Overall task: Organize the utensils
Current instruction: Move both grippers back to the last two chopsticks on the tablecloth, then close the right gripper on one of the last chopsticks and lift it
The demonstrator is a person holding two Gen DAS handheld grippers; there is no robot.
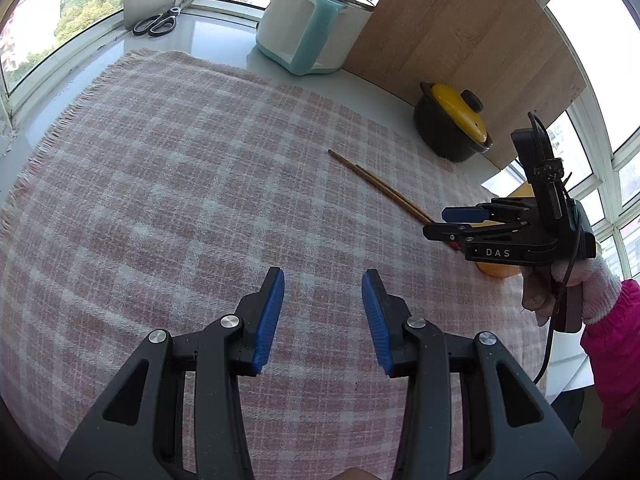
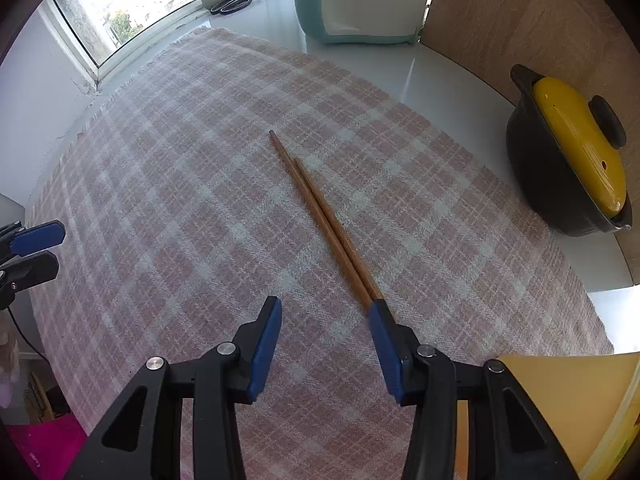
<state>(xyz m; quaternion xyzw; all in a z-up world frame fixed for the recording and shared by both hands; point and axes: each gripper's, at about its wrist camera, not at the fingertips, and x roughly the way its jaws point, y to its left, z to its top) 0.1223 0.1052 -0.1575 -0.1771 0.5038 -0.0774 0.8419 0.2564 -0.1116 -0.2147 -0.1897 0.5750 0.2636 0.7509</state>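
The near ends of two brown wooden chopsticks [image 2: 324, 216] vanish behind the wide-open, empty right hand-held gripper [image 2: 325, 312], marked "DAS". The left hand-held gripper [image 1: 323, 280] likewise gapes empty.

Your glossy white countertop [image 1: 224, 46], mostly covered by a pink-and-white checked fringed cloth [image 1: 168, 184].

On the cloth you have 2 brown wooden chopsticks [image 2: 320, 216] lying side by side, touching. On the bare counter beyond it stand a white-and-teal lidded cooker [image 1: 308, 28], a black pot with a yellow lid [image 1: 450, 124], and black-handled scissors [image 1: 156, 22] near the window corner.
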